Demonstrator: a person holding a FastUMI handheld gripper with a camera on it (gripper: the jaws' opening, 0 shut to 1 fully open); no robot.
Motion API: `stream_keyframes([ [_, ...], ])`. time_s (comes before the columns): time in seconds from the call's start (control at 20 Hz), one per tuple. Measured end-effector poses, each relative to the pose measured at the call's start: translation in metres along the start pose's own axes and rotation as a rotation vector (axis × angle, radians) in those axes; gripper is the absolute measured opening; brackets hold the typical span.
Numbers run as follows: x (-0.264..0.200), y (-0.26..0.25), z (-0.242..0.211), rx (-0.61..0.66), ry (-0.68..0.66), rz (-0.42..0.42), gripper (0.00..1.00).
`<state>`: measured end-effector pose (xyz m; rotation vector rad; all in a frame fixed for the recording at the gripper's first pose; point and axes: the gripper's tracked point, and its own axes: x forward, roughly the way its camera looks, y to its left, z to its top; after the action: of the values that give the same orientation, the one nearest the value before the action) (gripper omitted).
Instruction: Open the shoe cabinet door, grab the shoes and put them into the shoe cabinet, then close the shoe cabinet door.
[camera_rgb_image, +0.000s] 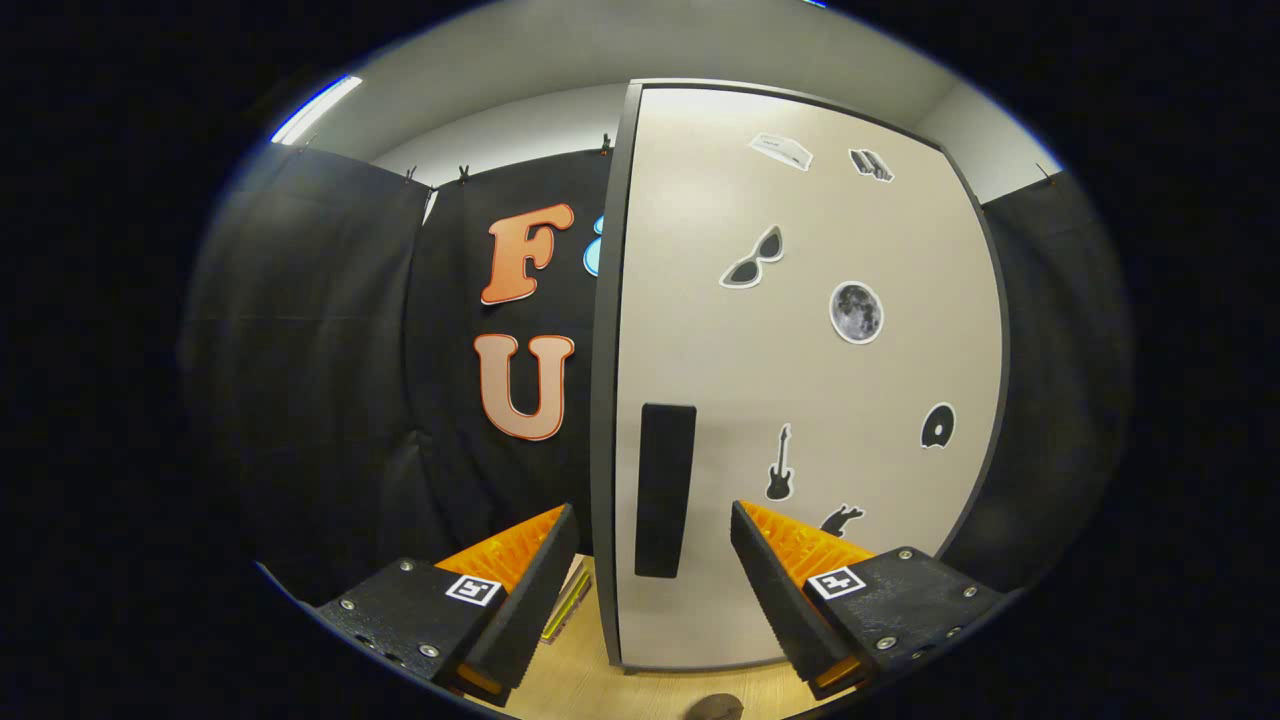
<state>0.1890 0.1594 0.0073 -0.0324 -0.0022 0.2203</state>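
The shoe cabinet (800, 380) stands upright on a wooden tabletop (640, 690), its pale door shut and dotted with small stickers. A black vertical handle (664, 490) sits near the door's left edge, low down. My gripper (655, 525) is open, its fingers spread to either side of the handle, with the handle just ahead between them and nothing held. The left fingertip (555, 535) is off the cabinet's left edge; the right fingertip (750, 530) is in front of the door.
Black cloth walls hang behind and on both sides of the cabinet. A thin flat object (567, 605) lies on the tabletop just left of the cabinet's base. A small dark round thing (715, 708) lies on the table below the fingers.
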Motion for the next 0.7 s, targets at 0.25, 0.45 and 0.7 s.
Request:
stream_keyframes([
  [0.25,0.032,0.000,-0.007,0.016,-0.003,-0.012,0.93],
  [0.45,0.045,0.002,-0.011,0.050,-0.010,-0.028,0.79],
  [0.7,0.049,-0.008,-0.013,0.049,-0.004,-0.093,0.38],
])
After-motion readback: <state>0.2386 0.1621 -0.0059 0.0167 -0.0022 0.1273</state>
